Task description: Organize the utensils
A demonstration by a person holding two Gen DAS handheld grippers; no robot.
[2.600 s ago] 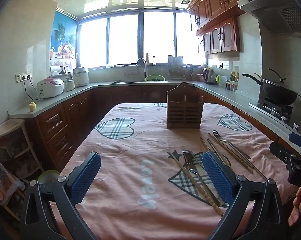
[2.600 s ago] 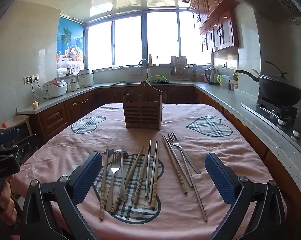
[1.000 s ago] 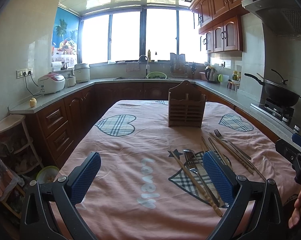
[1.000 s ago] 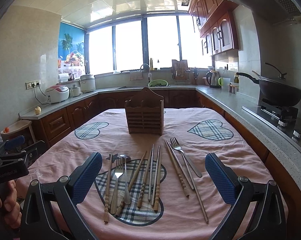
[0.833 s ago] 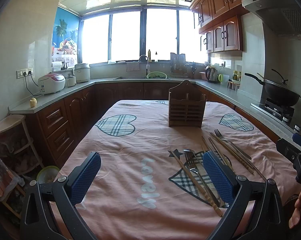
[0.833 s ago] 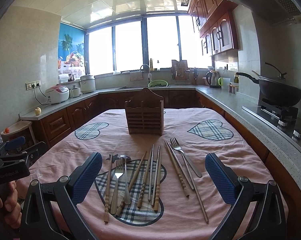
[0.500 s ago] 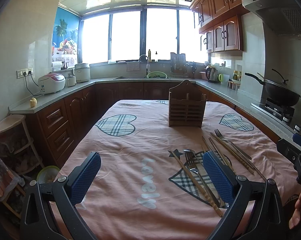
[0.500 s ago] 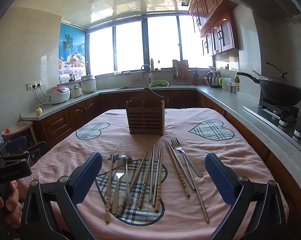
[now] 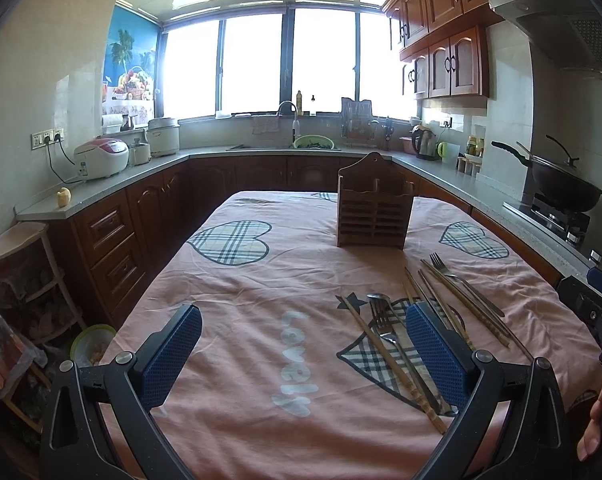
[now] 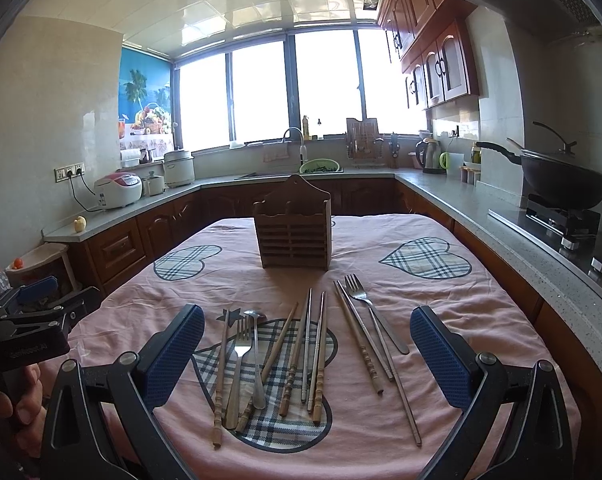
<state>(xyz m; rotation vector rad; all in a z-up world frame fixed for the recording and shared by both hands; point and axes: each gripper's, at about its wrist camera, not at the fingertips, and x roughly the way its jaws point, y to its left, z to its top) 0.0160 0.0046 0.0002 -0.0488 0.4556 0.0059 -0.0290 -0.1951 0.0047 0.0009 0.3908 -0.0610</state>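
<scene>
A wooden slatted utensil holder point(image 10: 293, 232) stands upright at the middle of the table; it also shows in the left wrist view point(image 9: 375, 212). Several utensils lie loose in front of it: wooden chopsticks point(image 10: 291, 356), metal chopsticks point(image 10: 307, 340), a spoon point(image 10: 257, 356), a small fork point(image 10: 239, 360) and a larger fork point(image 10: 371, 312). My right gripper point(image 10: 307, 356) is open and empty, held above the utensils. My left gripper point(image 9: 301, 354) is open and empty, to the left of the utensils point(image 9: 385, 332).
The table carries a pink cloth point(image 10: 441, 304) with plaid hearts. Brown cabinets and grey counters point(image 10: 481, 216) run around three sides. A wok point(image 10: 561, 184) sits on the stove at right. A rice cooker point(image 9: 101, 158) stands on the left counter.
The right wrist view has tilted up a little and edged closer to the utensils. The left gripper has hardly moved. Both stay open.
</scene>
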